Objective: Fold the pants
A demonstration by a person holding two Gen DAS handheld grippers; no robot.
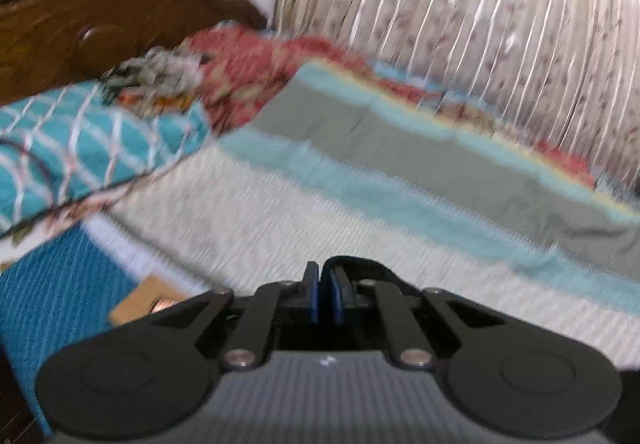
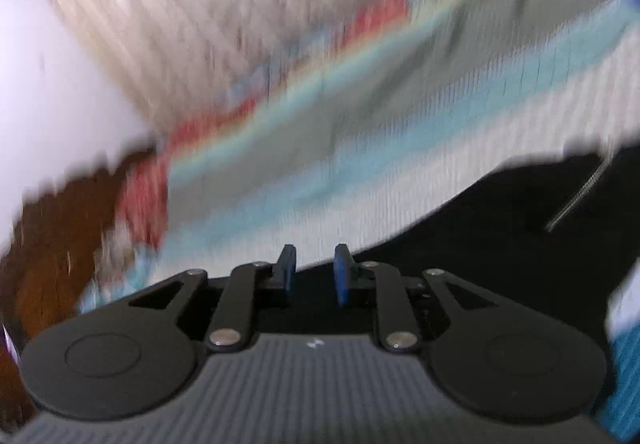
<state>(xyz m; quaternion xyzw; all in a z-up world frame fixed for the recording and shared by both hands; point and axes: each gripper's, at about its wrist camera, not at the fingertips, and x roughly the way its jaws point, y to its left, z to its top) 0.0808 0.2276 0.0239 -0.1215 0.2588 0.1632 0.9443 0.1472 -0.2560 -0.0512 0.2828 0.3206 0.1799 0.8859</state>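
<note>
Striped bedspread [image 1: 304,211], carved headboard [image 1: 80,23], pleated curtain [image 1: 480,23], left gripper [image 1: 325,296] fingers closed, right gripper [image 2: 314,276] fingers apart.

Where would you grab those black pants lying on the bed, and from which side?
Probably the black pants at their edge, where dark cloth meets the striped bedspread. That edge runs just ahead of the open right gripper, so slide in low from that near side. Blur hides any seams.

The black fabric pants [image 2: 520,228] show only in the right wrist view, as a dark, motion-blurred mass at lower right. They lie over the near edge of the pale striped bed cover [image 2: 400,171]. Their folds and outline are too blurred to tell.
</note>
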